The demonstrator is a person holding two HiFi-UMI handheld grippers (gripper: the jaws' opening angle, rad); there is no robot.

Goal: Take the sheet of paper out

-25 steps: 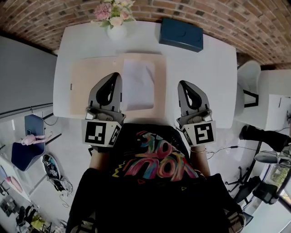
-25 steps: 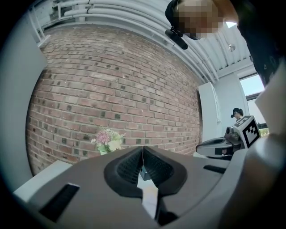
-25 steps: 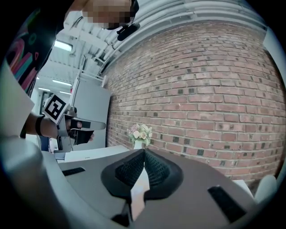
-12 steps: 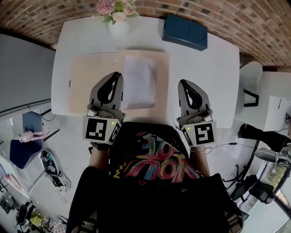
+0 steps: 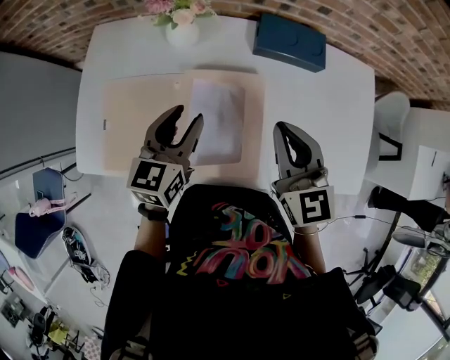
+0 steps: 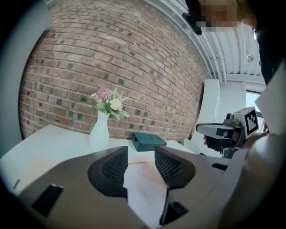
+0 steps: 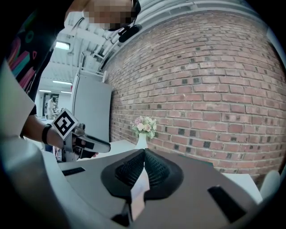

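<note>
- On the white desk [image 5: 337, 105] in front of you lies an open tan folder [image 5: 137, 119]. The sheet of paper [image 5: 218, 130] lies flat on the right half of it.
- Your left gripper [image 5: 188, 116] is over the folder, at the left edge of the sheet, near the sheet's front corner.
- Its jaws have just been opening, and now they stand well apart. They hold nothing.
- In the head view, one jaw tip is over the bare folder and the other is over the edge of the sheet.
- In the left gripper view, you see the sheet through the gap between the two jaws. It lies low in front of them.
- You cannot tell from any view if the jaws touch the sheet or the folder.
- Your right gripper [image 5: 283, 128] is off to the right of the folder, over the bare desk near the front edge.
- Its jaws are pressed together at the tips, with nothing held in them.
- The right gripper is apart from the sheet, and a strip of the folder lies between the two.
- At the back of the desk stands a white vase [image 5: 183, 31] with pink and cream flowers [image 5: 179, 8]. It is behind the folder, and apart from it.
- A dark blue box [image 5: 290, 43] lies at the back right of the desk, behind the folder's right corner.
- Behind the desk is a brick wall [image 6: 111, 58].
</note>
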